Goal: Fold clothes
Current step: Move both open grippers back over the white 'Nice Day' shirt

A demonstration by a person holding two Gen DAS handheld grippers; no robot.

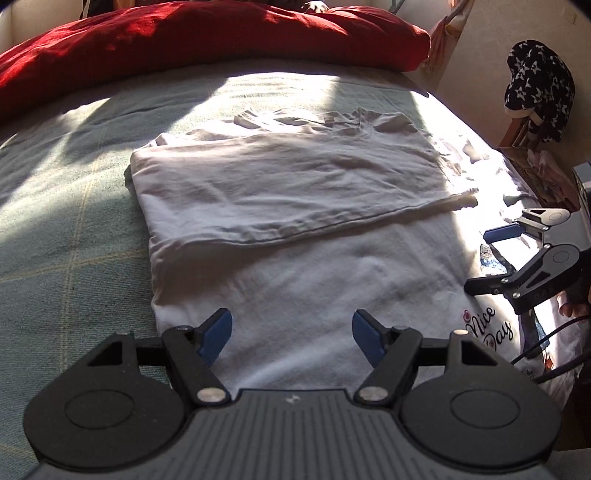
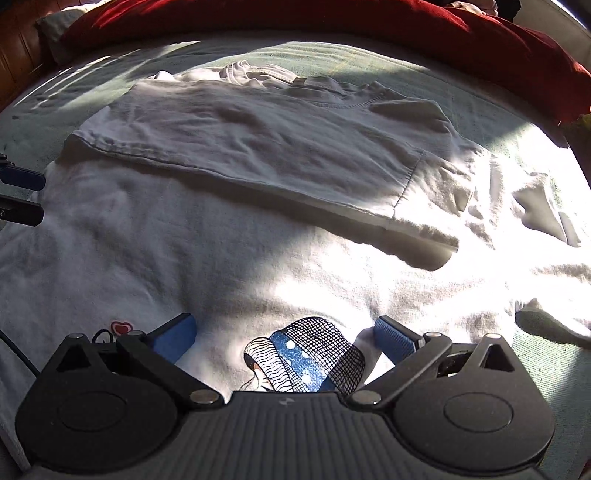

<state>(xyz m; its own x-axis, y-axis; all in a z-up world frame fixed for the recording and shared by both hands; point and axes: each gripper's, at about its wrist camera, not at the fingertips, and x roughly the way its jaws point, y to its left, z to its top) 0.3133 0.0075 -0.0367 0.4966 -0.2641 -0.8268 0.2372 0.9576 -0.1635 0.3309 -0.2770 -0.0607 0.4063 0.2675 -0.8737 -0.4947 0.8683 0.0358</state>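
While sunlight falls in a broad band across the bed point(image 1: 62, 221), a white T-shirt point(image 1: 295, 280) lies spread flat on its pale green checked cover, with its far part folded over toward the middle so that a hemmed edge runs slantwise across the cloth. The left gripper point(image 1: 291, 332) hovers over the near, plain part of the shirt, its jaws released and parted, with only cloth below them. The right gripper point(image 2: 286, 336) hangs over the printed side, its jaws likewise apart and grasping nothing; between them shows a drawing of a blue dotted hat point(image 2: 314, 354) under black netting. In the left wrist view the words "Nice Day" point(image 1: 487, 328) sit on the shirt near the right gripper. A red duvet point(image 1: 207, 33) is bunched along the far side of the bed, and a dark star-patterned garment point(image 1: 539, 85) hangs by the wall.
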